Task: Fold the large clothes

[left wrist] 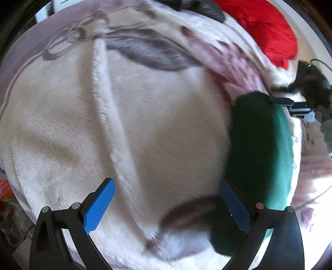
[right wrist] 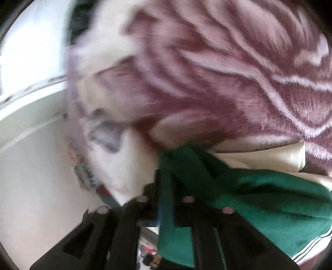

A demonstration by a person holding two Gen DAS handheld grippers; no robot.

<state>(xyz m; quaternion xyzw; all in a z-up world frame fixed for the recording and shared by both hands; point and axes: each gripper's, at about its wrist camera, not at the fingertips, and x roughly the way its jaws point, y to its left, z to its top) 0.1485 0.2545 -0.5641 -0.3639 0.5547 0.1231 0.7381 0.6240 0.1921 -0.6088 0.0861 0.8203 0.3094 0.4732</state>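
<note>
A green garment lies in a long folded strip on the cream and mauve plush blanket, at the right of the left wrist view. My left gripper is open and empty above the blanket, its right finger beside the garment's near end. My right gripper shows at the garment's far end. In the right wrist view my right gripper is shut on the green garment, which drapes over its fingers; white stripes edge the cloth at the lower right.
A red cloth lies at the blanket's far right, with a dark item beside it. The blanket shows a mauve pattern. A pale wall and window frame stand at the left.
</note>
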